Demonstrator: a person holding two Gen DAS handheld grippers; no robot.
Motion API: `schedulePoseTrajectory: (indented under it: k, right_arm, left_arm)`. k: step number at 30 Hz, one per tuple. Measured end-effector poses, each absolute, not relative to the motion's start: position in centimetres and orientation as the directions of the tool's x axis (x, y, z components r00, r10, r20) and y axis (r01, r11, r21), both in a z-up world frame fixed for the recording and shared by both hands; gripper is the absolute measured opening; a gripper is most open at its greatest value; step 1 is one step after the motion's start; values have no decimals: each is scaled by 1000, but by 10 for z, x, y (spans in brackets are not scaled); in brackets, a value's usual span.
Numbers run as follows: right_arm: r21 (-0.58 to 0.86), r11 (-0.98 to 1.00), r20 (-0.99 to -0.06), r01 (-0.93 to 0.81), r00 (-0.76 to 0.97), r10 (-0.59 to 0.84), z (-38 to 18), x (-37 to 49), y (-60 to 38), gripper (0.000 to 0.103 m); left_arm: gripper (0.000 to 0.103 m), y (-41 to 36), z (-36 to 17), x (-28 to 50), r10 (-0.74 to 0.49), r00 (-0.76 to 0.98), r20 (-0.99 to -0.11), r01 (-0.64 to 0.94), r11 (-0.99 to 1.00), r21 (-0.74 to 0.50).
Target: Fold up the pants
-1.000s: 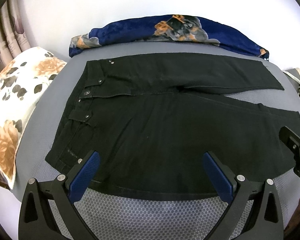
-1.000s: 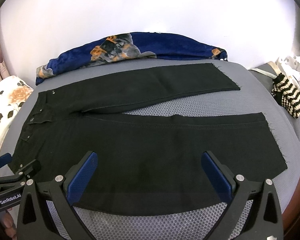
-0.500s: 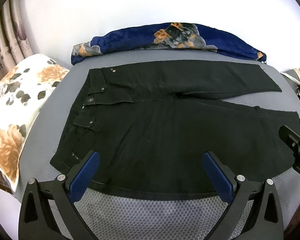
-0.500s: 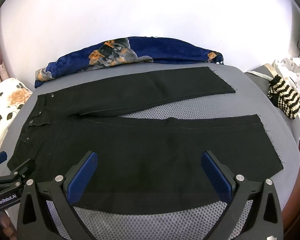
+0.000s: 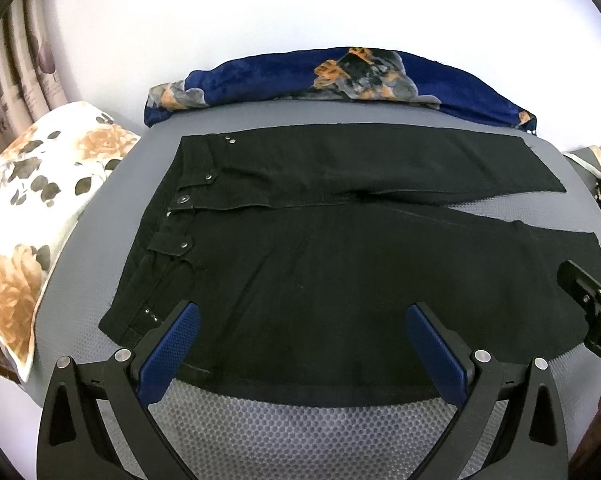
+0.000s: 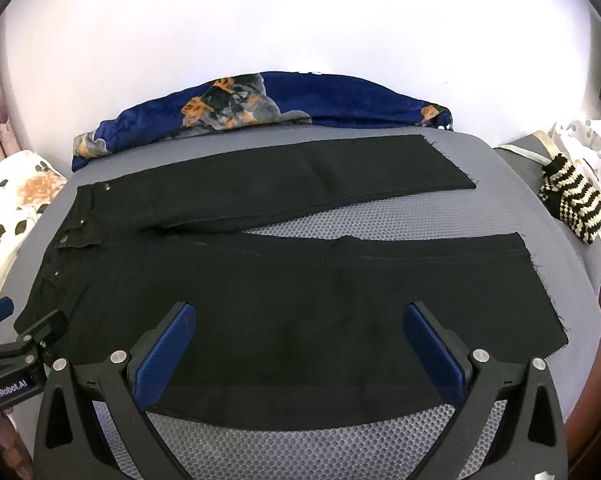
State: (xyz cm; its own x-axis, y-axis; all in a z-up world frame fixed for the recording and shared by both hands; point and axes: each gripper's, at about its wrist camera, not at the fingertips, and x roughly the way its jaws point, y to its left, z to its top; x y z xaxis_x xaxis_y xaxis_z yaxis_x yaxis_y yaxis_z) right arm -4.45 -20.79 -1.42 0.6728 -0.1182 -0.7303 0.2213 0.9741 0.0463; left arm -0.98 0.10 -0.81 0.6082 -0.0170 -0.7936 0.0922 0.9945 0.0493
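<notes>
Black pants (image 5: 320, 248) lie flat on a grey mesh bed surface (image 5: 300, 432), waistband at the left, two legs spread to the right in a narrow V. They show in the right wrist view (image 6: 300, 288) too. My left gripper (image 5: 300, 344) is open and empty above the near edge by the waist. My right gripper (image 6: 300, 344) is open and empty above the near leg's edge. Each gripper shows at the side of the other view: the right gripper (image 5: 592, 304) and the left gripper (image 6: 16, 344).
A blue floral blanket (image 5: 340, 80) is bunched along the far edge by the white wall. A floral pillow (image 5: 32, 208) lies left of the waistband. A black-and-cream striped knit item (image 6: 572, 204) sits at the right past the leg hems.
Both grippers have drawn back and risen slightly, so the pants look a little smaller and farther. The pants have not moved. Both grippers stay open.
</notes>
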Motion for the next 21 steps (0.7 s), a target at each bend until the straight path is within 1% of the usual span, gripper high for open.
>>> schedulePoseTrajectory:
  k: [8, 12, 14, 17, 20, 21]
  right_arm:
    - [31, 975, -740, 220, 661, -126, -14, -32, -208, 103]
    - [38, 982, -734, 185, 672, -98, -13, -21, -210, 103]
    - [39, 987, -745, 156, 663, -75, -13, -13, -209, 103]
    - [92, 986, -752, 140, 658, -23, -11, -2, -212, 103]
    - [150, 980, -753, 132, 657, 27, -10, 11, -216, 103]
    - [171, 977, -754, 129, 655, 46, -10, 16, -218, 103]
  left_arm:
    - [102, 19, -8, 16, 0, 613, -790, 62, 997, 48]
    - [102, 34, -6, 38, 3, 616, -788, 42, 998, 37]
    - [102, 44, -5, 52, 7, 618, -786, 28, 999, 31]
    - [100, 65, -3, 77, -6, 620, -785, 10, 1000, -1]
    - [89, 93, -1, 105, -51, 618, -784, -13, 997, -75]
    - [81, 104, 0, 116, -75, 616, -784, -20, 994, -110]
